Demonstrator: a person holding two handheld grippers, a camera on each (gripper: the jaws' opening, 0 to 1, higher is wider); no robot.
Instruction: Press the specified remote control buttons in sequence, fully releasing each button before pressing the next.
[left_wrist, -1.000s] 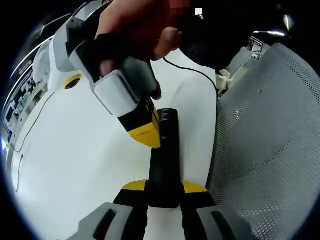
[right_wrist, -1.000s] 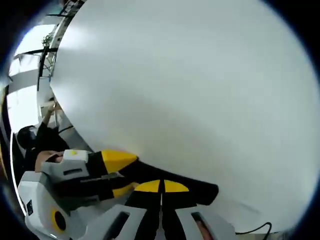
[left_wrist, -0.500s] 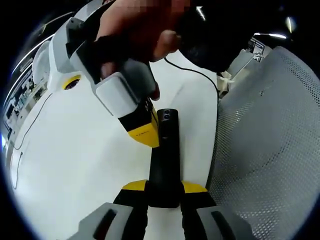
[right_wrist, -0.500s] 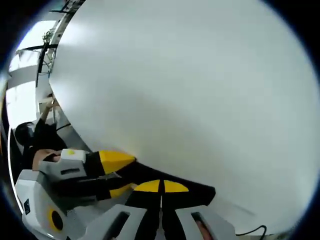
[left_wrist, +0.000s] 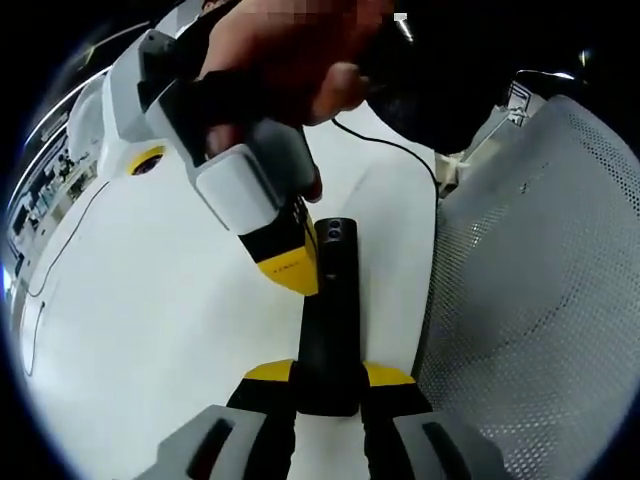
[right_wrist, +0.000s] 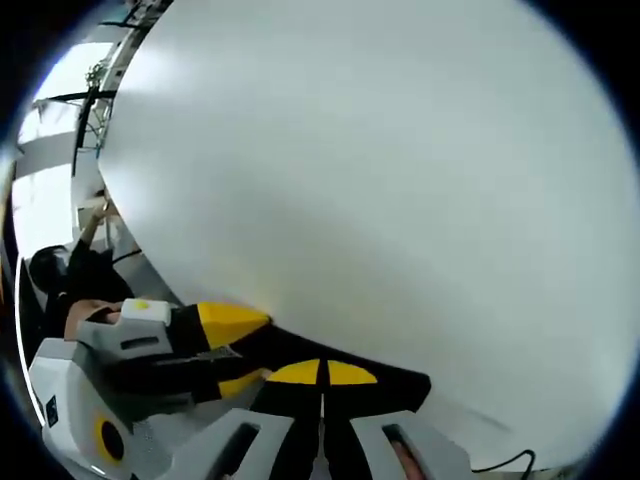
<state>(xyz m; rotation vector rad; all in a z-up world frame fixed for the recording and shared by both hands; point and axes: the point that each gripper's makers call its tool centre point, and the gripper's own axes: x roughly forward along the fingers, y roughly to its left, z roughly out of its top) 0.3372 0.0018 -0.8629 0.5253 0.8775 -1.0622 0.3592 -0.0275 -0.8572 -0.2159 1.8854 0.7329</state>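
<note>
A slim black remote (left_wrist: 328, 320) lies lengthwise between the jaws of my left gripper (left_wrist: 328, 376), which is shut on its near end above the white table (left_wrist: 150, 330). My right gripper (left_wrist: 290, 268), held by a person's hand (left_wrist: 280, 60), slants down from the upper left, its yellow tip against the left side of the remote's far half. In the right gripper view, my right gripper (right_wrist: 322, 373) has its yellow tips closed together, resting on the black remote (right_wrist: 405, 384). The left gripper (right_wrist: 236, 350) holds the remote from the left.
A perforated pale panel (left_wrist: 530, 300) rises along the right of the table. One thin black cable (left_wrist: 390, 145) runs across the far table, and another cable (left_wrist: 60, 260) lies at the left. The white table (right_wrist: 380, 180) spreads ahead in the right gripper view.
Hardly anything has moved. The right gripper view has shifted slightly, and the right gripper's tip stays on the remote held by the left gripper.
</note>
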